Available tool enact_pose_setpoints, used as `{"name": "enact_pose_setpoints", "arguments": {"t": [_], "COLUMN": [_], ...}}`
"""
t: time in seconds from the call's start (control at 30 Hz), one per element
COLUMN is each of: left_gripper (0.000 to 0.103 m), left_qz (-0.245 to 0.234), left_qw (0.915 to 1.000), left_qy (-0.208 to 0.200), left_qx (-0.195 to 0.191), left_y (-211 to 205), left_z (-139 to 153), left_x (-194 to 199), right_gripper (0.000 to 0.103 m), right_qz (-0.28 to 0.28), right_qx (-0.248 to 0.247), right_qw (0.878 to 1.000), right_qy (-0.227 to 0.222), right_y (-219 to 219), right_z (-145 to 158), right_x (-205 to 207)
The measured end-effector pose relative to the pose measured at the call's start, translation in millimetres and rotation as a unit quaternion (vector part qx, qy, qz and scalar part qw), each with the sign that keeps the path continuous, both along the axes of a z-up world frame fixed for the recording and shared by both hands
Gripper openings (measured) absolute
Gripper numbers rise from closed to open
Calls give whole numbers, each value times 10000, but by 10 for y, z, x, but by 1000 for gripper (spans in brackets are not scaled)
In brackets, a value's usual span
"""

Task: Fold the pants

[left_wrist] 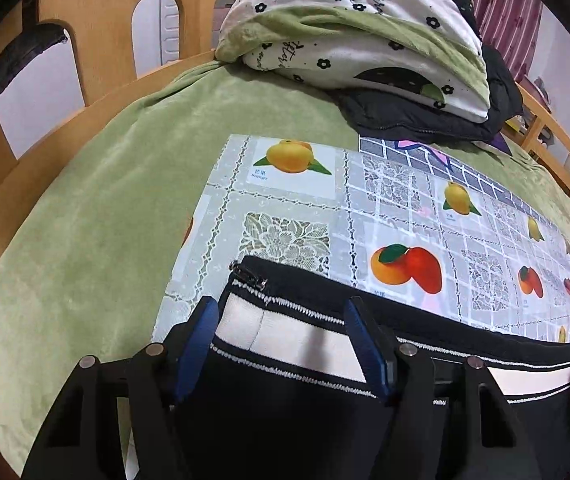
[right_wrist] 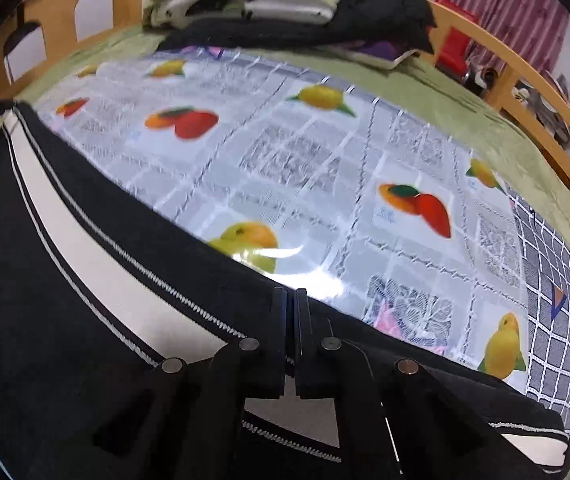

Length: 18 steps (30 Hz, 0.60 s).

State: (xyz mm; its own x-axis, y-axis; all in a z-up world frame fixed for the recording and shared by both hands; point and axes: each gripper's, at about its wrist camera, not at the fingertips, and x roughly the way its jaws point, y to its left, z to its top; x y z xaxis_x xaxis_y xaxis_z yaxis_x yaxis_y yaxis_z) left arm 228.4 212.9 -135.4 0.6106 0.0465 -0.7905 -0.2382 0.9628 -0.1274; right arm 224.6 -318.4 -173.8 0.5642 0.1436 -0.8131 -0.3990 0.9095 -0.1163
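Left gripper [left_wrist: 281, 312] open astride pants [left_wrist: 285, 400]; right gripper [right_wrist: 291, 300] clamped on pants edge.

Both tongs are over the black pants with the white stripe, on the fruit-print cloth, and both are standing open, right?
Not quite. Only the left tongs stand open, astride the white stripe of the black pants. The right tongs are shut, as the right wrist view shows, their fingers pressed together at the pants' edge. The fruit-print cloth does lie underneath.
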Motion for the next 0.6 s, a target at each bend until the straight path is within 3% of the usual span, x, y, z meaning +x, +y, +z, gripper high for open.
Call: {"name": "enact_pose_setpoints", "arguments": {"t": [0.1, 0.23, 0.3, 0.37, 0.4, 0.47, 0.57, 0.6], "left_gripper": [63, 63, 63, 43, 24, 21, 20, 20], "left_qz": [34, 110, 98, 47, -58, -43, -40, 24], "left_qw": [10000, 9997, 9995, 9995, 9995, 9998, 9993, 9995], "left_qy": [-18, 137, 255, 288, 325, 176, -301, -213], "left_qx": [64, 175, 180, 84, -12, -81, -226, -239], "left_y": [11, 93, 118, 120, 110, 118, 184, 205], "left_z": [-11, -97, -166, -230, -263, -222, -55, -93], "left_x": [30, 113, 185, 242, 281, 255, 144, 180], "right_gripper": [2, 3, 3, 3, 3, 3, 3, 3], "right_qz": [-221, -319, -419, -468, -481, -504, -557, -577], "right_qx": [469, 286, 495, 664, 696, 699, 1088, 1212], "right_qw": [9986, 9991, 9979, 9967, 9964, 9963, 9920, 9905], "right_qy": [38, 10, 26, 62, 66, 3, -304, -292], "right_y": [-142, -53, -105, -149, -156, -151, -248, -287], "right_z": [-8, -171, -153, -136, -132, -94, 89, 101], "right_x": [54, 60, 60, 65, 66, 56, -10, -5]}}
